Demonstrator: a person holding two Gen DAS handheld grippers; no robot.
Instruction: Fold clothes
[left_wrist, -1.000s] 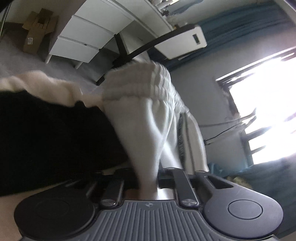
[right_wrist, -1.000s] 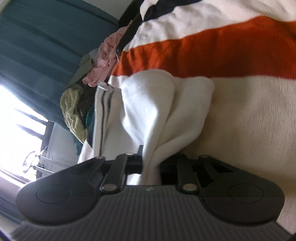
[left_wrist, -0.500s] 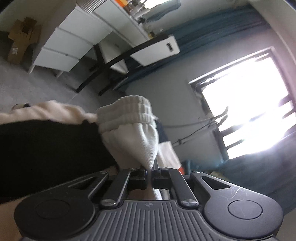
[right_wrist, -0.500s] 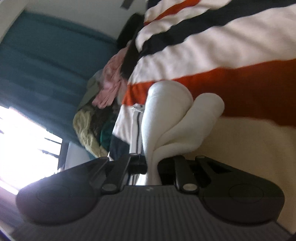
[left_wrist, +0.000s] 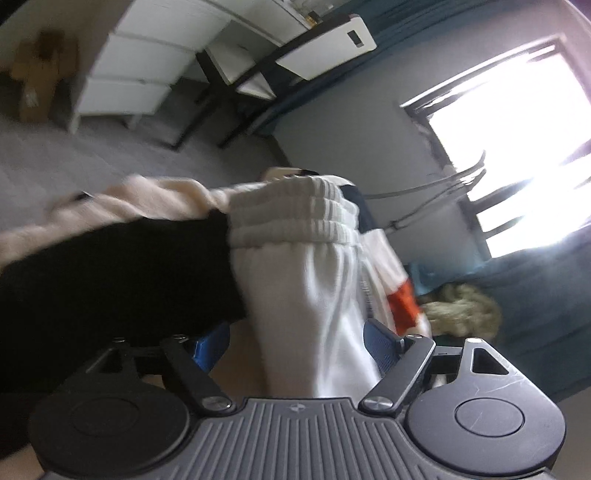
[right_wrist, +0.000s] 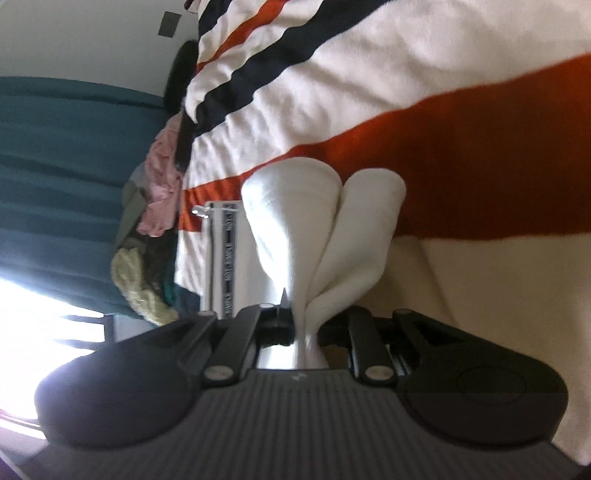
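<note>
- The left gripper (left_wrist: 297, 343) stands wide, its blue pads (left_wrist: 380, 345) well apart on either side of the white garment (left_wrist: 314, 295), whose ribbed waistband (left_wrist: 291, 218) shows above them. The cloth runs between the fingers but nothing pinches it.
- The right gripper (right_wrist: 306, 326) is clamped tight on a bunched part of the same white garment (right_wrist: 295, 229), which fans out in two rounded lobes in front of the jaws.
- The garment lies against a broad striped cloth (right_wrist: 406, 92) in white, orange and navy; a black fabric (left_wrist: 110, 280) sits just beside the waistband in the left view. Whether the garment rests flat or hangs cannot be told from these close views.
- Judgement: with one end loose and one end held, this fits either letting go of a laid fold or taking a fresh hold at the waistband.
- To do either well, keep the right hold firm and level so the cloth does not twist.
- Keep the left fingers clear of the black fabric, so that no second layer is caught.
- Risk: the thick bunch in the right jaws may leave a crease; spread it flat before pressing any fold.
</note>
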